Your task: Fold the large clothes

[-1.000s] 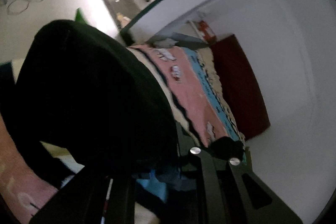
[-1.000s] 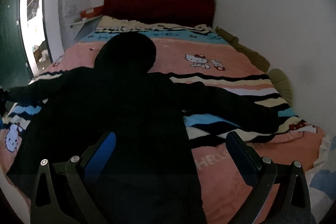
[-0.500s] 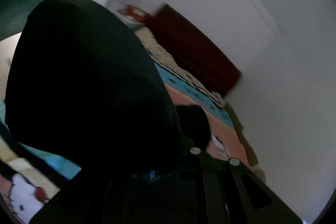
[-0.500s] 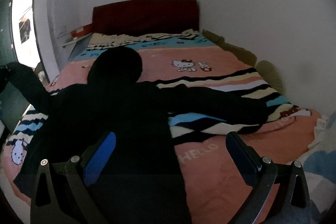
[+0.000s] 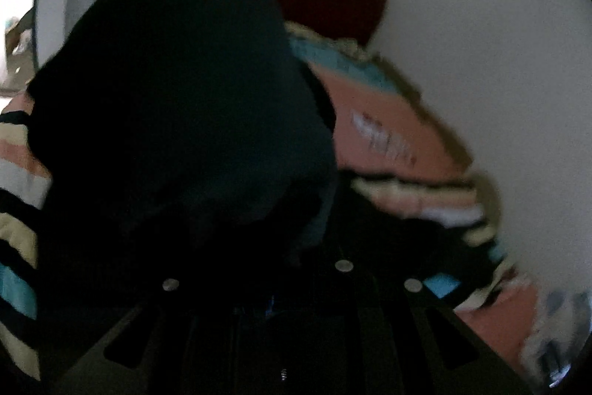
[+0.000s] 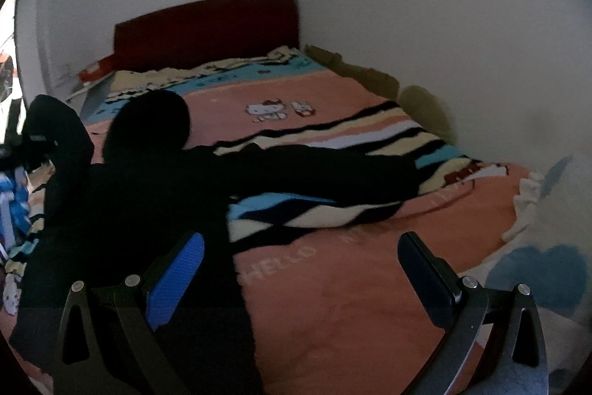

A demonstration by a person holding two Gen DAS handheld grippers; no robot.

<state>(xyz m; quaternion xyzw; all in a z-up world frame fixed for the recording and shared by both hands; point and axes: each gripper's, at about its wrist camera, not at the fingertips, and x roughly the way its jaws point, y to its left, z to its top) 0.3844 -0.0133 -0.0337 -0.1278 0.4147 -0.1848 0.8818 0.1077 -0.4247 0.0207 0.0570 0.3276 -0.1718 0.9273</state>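
Bare blanket (image 6: 351, 302) just ahead between the spread right claw (image 6: 299, 269) fingers (black hoodie (image 6: 148, 210) sprawled left, wall (image 6: 462, 24) close on the right).

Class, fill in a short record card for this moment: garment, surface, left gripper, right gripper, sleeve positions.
Garment: black hooded top, spread on the bed
Surface: pink striped cartoon-print blanket
Left gripper: shut on the garment's left sleeve, lifted off the bed
Right gripper: open, holding nothing
Right sleeve: lying flat, stretched outwards
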